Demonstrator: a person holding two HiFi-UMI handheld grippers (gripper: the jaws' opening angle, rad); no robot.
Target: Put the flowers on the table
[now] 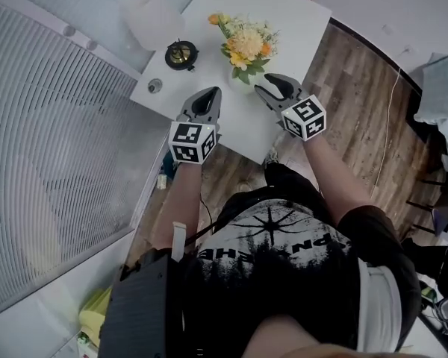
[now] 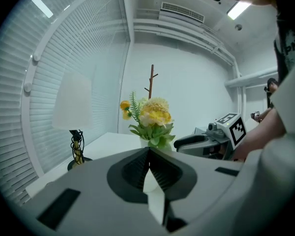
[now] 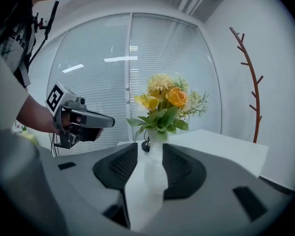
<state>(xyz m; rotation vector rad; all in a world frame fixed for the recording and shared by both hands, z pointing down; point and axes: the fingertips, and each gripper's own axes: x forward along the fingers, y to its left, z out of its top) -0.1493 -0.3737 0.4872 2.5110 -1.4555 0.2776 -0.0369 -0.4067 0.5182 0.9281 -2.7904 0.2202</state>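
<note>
Both claws sit on my side of the vase [image 3: 155,170], which is the reference for every position below.

Left claw [image 2: 149,150]: jaws pressed together at the tips, with nothing between them. It hovers over the table's near edge, to the left of the vase and apart from it.

Right claw [image 3: 148,149]: jaws spread. The white vase stands in the gap between the pads, close to the right-hand pad, with a strip of table showing at the left-hand one. I cannot tell whether either pad touches it.

The flowers [image 1: 246,45], yellow and orange with green leaves, stand upright in the vase. The vase rests on the white table [image 1: 291,13], about mid-top.

Left of the vase, on the same top: a lamp [image 1: 181,54] with a black base and a pale shade.

Nearer me than the lamp, by the table's left edge: a small round object [image 1: 155,86], too small to identify.

Beyond the lamp, further left of the vase: white window blinds [image 1: 60,125].

Behind the vase, against the wall: a thin brown branch-like stand [image 3: 250,80].
</note>
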